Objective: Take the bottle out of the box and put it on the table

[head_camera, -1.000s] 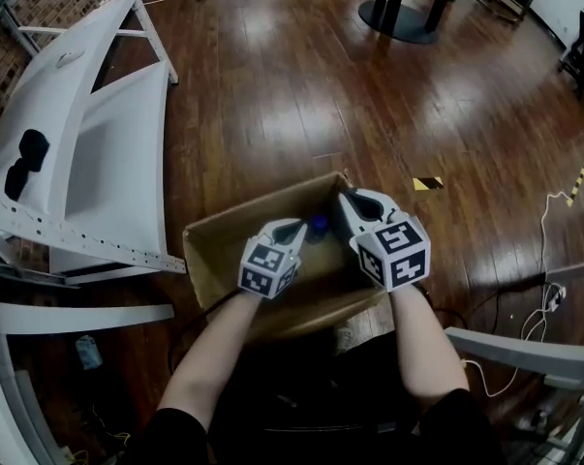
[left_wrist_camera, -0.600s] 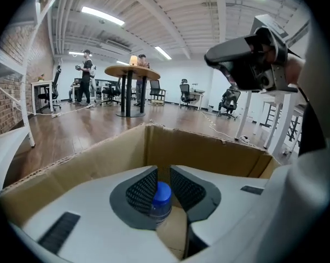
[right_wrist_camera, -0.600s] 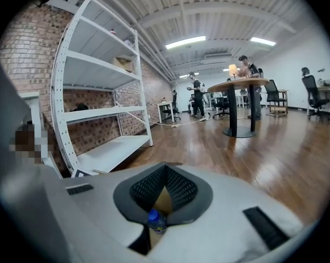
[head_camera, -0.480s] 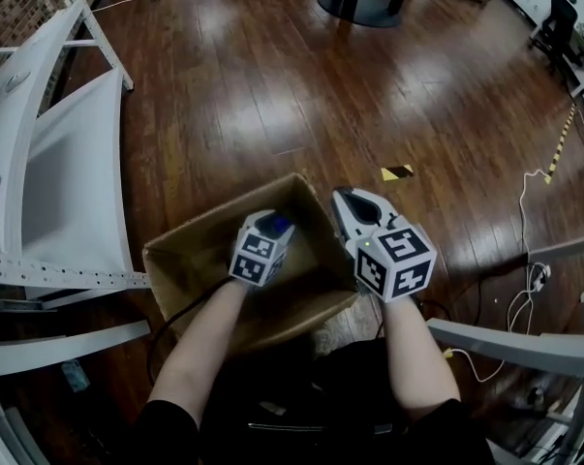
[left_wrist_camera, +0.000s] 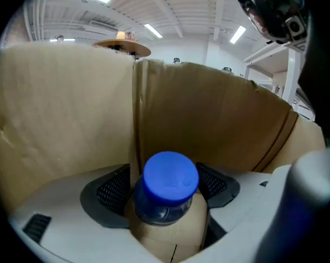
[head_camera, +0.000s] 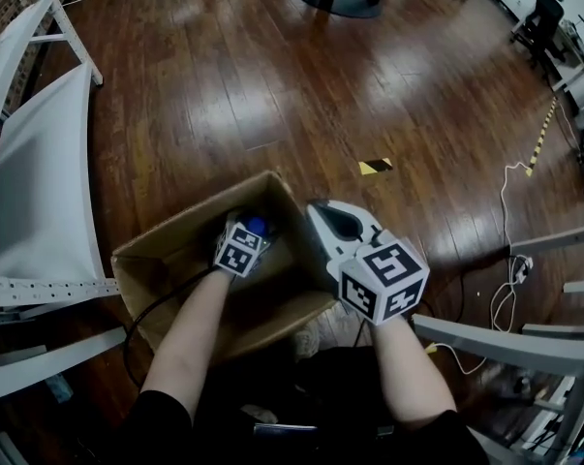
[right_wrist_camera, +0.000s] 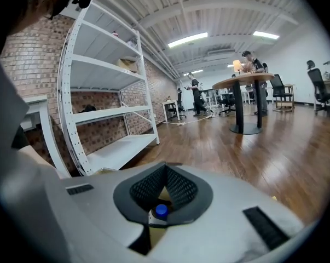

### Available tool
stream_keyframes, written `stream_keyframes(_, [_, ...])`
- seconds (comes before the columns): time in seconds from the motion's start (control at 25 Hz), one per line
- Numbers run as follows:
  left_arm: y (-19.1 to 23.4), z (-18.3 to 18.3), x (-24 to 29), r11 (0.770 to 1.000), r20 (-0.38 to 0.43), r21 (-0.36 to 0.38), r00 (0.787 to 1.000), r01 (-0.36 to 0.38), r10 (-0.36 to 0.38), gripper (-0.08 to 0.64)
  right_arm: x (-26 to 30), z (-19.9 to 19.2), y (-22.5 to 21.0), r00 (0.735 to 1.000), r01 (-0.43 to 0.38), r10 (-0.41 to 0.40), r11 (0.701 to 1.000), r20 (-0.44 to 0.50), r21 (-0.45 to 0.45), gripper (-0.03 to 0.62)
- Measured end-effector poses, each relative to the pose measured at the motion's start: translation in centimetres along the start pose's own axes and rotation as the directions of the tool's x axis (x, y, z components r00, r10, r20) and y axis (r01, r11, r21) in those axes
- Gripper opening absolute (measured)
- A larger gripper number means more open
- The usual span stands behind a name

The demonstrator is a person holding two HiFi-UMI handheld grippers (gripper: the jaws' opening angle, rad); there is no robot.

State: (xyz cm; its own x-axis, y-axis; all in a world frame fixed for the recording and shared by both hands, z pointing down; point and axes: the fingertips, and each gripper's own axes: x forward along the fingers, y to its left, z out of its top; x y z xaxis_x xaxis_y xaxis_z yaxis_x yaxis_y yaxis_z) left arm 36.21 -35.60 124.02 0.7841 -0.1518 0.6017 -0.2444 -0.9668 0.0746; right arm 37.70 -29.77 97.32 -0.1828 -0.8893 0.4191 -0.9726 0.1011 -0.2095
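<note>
1. Cardboard box sits open on the wood floor, w/ a white shelf rack to its left in head view.
2. Bottle stands upright inside the box, close to an inner corner on the far side from the person. It has a blue cap and a clear neck.
3. Left gripper is down inside the box, pointing at the bottle. Its fingers are opening. The bottle neck is between them, one pad on each side, and neither pad looks to be pressing on it.
4. Right gripper shows over the box's right edge in head view, outside the left gripper. Its fingers are together at the tips w/ nothing held. The blue cap shows small through the gap below the tips, further down in the box.
5. Both forearms reach fwd from the bottom of head view, the left one going into the box.
6. Bkgd in right gripper view: round table on a pedestal, and people standing far off.
</note>
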Motion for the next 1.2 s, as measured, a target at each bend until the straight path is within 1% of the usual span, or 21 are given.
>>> stream_keyframes(0.12, [0.0, -1.3, 0.9, 1.0, -0.005, 0.011, 1.0, -0.005, 0.005, 0.391, -0.3, -0.2, -0.3, 1.0, 0.002, -0.002, 1.0, -0.008, 0.008, 0.002])
stream_keyframes(0.28, [-0.4, -1.6, 1.4, 0.999, 0.039, 0.046, 0.999, -0.003, 0.001, 0.393, -1.1, 0.0, -0.6, 1.0, 0.004, -0.004, 1.0, -0.003, 0.022, 0.002])
stream_keyframes(0.32, [-0.3, -1.6, 1.6, 0.998, 0.039, 0.056, 0.999, -0.004, 0.002, 0.393, -1.1, -0.1, -0.6, 1.0, 0.004, -0.004, 1.0, -0.005, 0.023, 0.002])
stream_keyframes(0.52, [0.2, -3.2, 3.1, 0.996, -0.052, 0.086, 0.999, -0.011, 0.016, 0.377, -0.6, -1.1, -0.6, 0.999, -0.005, 0.007, 0.999, -0.036, 0.041, 0.002])
stream_keyframes(0.64, [0.2, -3.2, 3.2, 0.997, -0.099, 0.075, 0.995, -0.004, 0.011, 0.374, -0.3, -0.9, -0.5, 0.999, -0.006, 0.008, 0.999, -0.039, 0.045, 0.002])
stream_keyframes(0.72, [-0.2, -3.8, 2.9, 0.998, -0.137, 0.061, 0.991, 0.019, -0.01, 0.371, 0.1, -1.1, -0.3, 0.999, -0.009, 0.01, 0.999, -0.047, 0.036, 0.002])
stream_keyframes(0.8, [-0.6, -4.6, 2.4, 0.998, -0.181, 0.053, 0.983, 0.044, -0.034, 0.371, 0.5, -1.3, 0.0, 0.999, -0.011, 0.012, 0.999, -0.053, 0.033, 0.002])
stream_keyframes(0.88, [-0.6, -5.0, 1.6, 0.998, -0.219, 0.044, 0.975, 0.049, -0.038, 0.371, 1.0, -1.6, 0.1, 0.998, -0.012, 0.014, 0.999, -0.063, 0.033, 0.002])
stream_keyframes(0.96, [-0.2, -4.3, 0.5, 0.999, -0.234, 0.034, 0.972, 0.028, -0.019, 0.371, 1.5, -2.4, 0.3, 0.996, -0.015, 0.017, 1.0, -0.088, 0.016, 0.002])
stream_keyframes(1.04, [0.0, -3.1, -0.8, 0.999, -0.237, 0.043, 0.971, 0.015, -0.005, 0.371, 1.7, -3.2, 0.2, 0.994, -0.01, 0.009, 1.0, -0.111, -0.007, 0.002])
stream_keyframes(1.12, [-0.1, -1.7, -2.0, 0.998, -0.234, 0.058, 0.972, 0.02, -0.006, 0.371, 1.6, -3.4, -0.2, 0.994, 0.004, -0.005, 1.0, -0.113, -0.008, 0.002])
stream_keyframes(1.2, [-0.6, -0.3, -3.1, 0.998, -0.222, 0.048, 0.975, 0.034, -0.023, 0.371, 1.6, -3.3, -0.6, 0.995, 0.018, -0.018, 1.0, -0.098, -0.007, 0.002])
